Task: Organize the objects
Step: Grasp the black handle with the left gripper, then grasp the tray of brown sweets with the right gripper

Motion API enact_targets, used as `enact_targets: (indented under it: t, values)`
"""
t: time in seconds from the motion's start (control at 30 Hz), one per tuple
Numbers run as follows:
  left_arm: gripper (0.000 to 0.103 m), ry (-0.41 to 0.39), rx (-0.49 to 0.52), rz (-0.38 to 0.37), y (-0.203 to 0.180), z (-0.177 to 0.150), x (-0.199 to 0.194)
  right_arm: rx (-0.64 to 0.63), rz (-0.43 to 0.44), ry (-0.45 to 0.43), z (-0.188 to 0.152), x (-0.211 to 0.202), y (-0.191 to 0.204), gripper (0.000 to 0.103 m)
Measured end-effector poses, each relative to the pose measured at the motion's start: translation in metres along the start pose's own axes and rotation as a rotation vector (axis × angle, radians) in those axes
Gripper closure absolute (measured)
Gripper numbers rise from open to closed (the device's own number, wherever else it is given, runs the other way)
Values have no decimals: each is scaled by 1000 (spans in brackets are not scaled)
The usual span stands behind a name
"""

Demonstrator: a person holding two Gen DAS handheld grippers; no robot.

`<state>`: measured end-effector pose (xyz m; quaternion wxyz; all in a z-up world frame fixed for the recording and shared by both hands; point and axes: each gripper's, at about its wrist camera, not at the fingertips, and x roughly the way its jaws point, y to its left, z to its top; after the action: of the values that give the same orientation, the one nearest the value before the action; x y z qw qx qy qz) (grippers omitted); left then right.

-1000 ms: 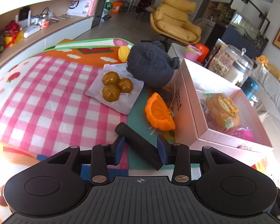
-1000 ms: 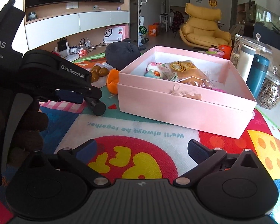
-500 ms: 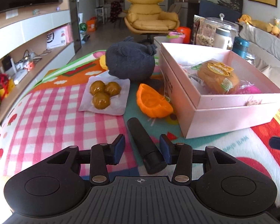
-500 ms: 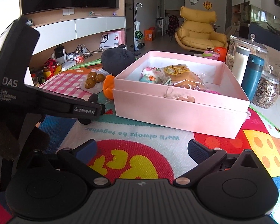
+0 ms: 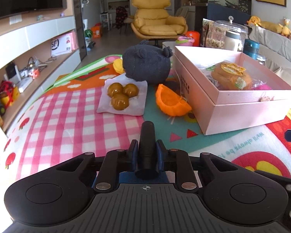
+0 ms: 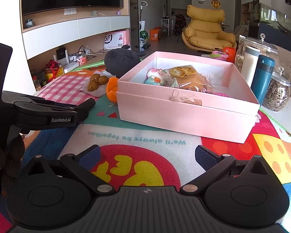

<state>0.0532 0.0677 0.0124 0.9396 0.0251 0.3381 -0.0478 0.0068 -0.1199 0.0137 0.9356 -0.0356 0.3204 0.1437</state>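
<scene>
My left gripper [image 5: 146,152] is shut on a black cylinder [image 5: 147,147], which points forward along the fingers. The cylinder's tip [image 6: 90,102] shows in the right wrist view, sticking out past the left gripper's body. An open pink box [image 5: 240,104] holding a wrapped bun [image 5: 230,75] stands to the right; it also shows in the right wrist view [image 6: 184,114]. My right gripper [image 6: 147,155] is open and empty over the colourful mat, in front of the box.
Three brown balls [image 5: 122,94] lie on a white wrapper. An orange pumpkin-shaped cup [image 5: 171,103] lies beside the box. A dark plush toy [image 5: 147,66] sits behind them. Jars and a teal bottle [image 6: 261,77] stand to the right of the box.
My left gripper closed on the black cylinder, which now lies straight between the fingers. The left view swung to the right. My right gripper stayed open and nearly still.
</scene>
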Motion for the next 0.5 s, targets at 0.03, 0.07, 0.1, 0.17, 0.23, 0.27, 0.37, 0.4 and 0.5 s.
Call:
enact_targets:
  t: [0.03,0.07,0.1,0.17,0.23,0.27,0.37,0.4,0.5]
  values:
    - [80,2,-7,-20,3,-4,-5,-8,-1,10,2,-1,1,0]
    - [80,6,-23,-44,7,-9,-12,-17,0,14,5,-3,2,0]
    - [80,9,-42,-80,12,-16,-21,-28,2,11,11,-6,4,0]
    - [80,7,-52,-128,18,-31,-38,-54,17,-14,29,-12,10,0]
    - [80,-13,-46,-134,22,-45,-51,-67,63,-31,53,-16,18,0]
    - [80,-29,-40,-131,23,-52,-56,-64,92,-29,67,-15,23,0]
    - [80,-54,-50,-121,31,-61,-66,-28,180,26,111,6,42,0]
    - [80,-59,-70,-131,36,-62,-67,-14,196,49,123,17,49,0]
    - [80,-72,-124,-165,49,-67,-69,23,212,130,153,59,72,0]
